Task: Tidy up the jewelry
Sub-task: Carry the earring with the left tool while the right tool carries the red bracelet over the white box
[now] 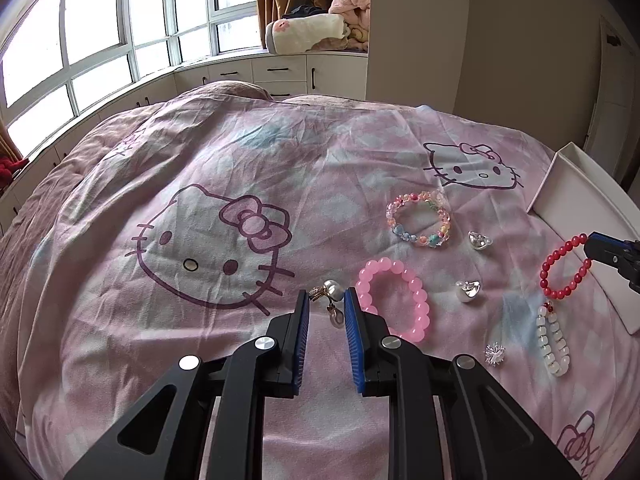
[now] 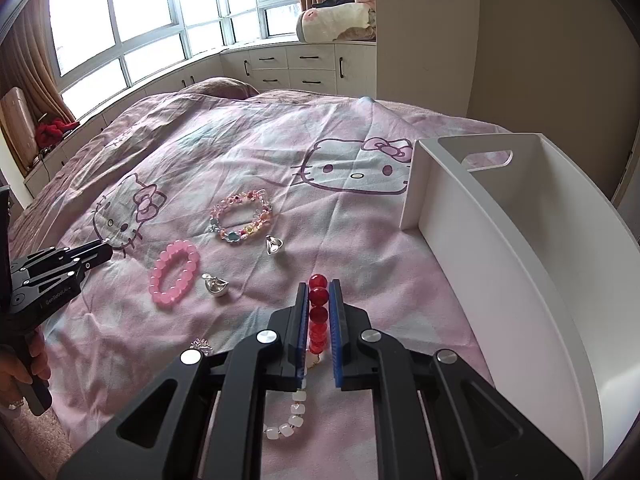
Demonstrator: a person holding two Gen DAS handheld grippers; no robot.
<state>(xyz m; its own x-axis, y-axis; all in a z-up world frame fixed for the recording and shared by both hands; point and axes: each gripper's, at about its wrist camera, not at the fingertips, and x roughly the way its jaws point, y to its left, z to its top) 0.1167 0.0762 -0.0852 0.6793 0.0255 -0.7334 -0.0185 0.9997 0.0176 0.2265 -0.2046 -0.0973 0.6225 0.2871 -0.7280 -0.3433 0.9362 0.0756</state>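
Evidently the white box (image 2: pixel 500 216) sits at the bed's (image 2: pixel 240 152) edge to receive jewelry. Right gripper (image 2: pixel 319 294) is clamped on the red bracelet (image 2: pixel 318 308) beside it; left gripper (image 1: pixel 327 300) pinches the pearl earring (image 1: pixel 330 293) near the pink bracelet (image 1: pixel 394 300).

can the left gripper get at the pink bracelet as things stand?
Probably not yet: the left gripper is shut on a pearl earring, so its jaws are occupied. The pink bracelet lies uncovered on the bedspread just beside it.
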